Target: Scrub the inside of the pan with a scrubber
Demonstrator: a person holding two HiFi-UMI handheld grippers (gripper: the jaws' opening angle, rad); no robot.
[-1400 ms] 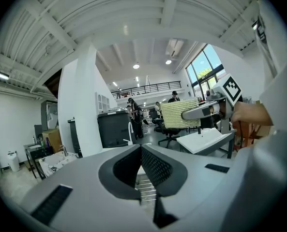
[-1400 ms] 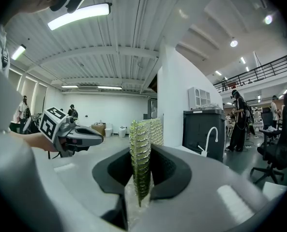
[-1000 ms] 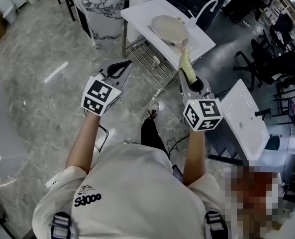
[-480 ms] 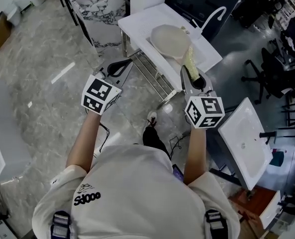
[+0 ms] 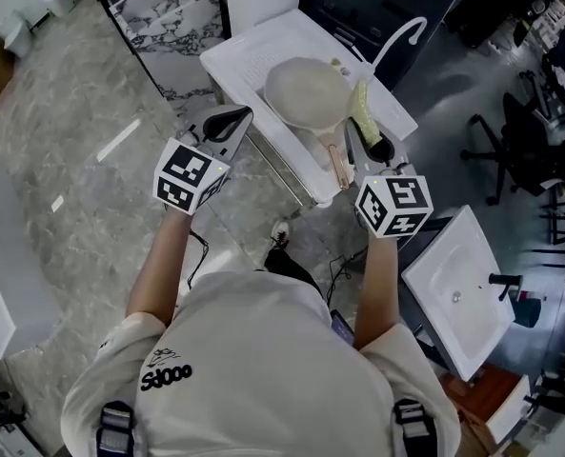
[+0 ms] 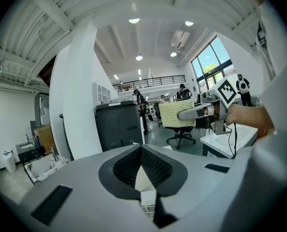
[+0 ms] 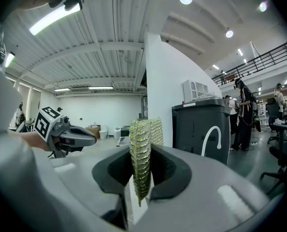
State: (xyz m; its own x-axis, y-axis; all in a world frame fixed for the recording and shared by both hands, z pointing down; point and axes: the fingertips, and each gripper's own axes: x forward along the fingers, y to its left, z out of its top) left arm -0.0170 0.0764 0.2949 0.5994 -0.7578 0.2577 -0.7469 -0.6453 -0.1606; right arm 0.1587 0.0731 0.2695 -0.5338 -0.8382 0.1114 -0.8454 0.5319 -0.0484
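Closer now than a second ago, the pan (image 5: 306,91) sits on the white counter (image 5: 249,50) just ahead-left of the right gripper (image 5: 366,145) – nearer, clamping the scrubber (image 5: 361,112) – handle pointing back; left gripper (image 5: 232,118) pinched together, empty

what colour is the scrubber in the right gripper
Pale yellow-green scrubber, ribbed; clearest in the right gripper view.

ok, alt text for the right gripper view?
The right tool holds a yellow-green scrubber upright between its jaws. The left tool shows at left; a white pillar and a dark cabinet stand behind.
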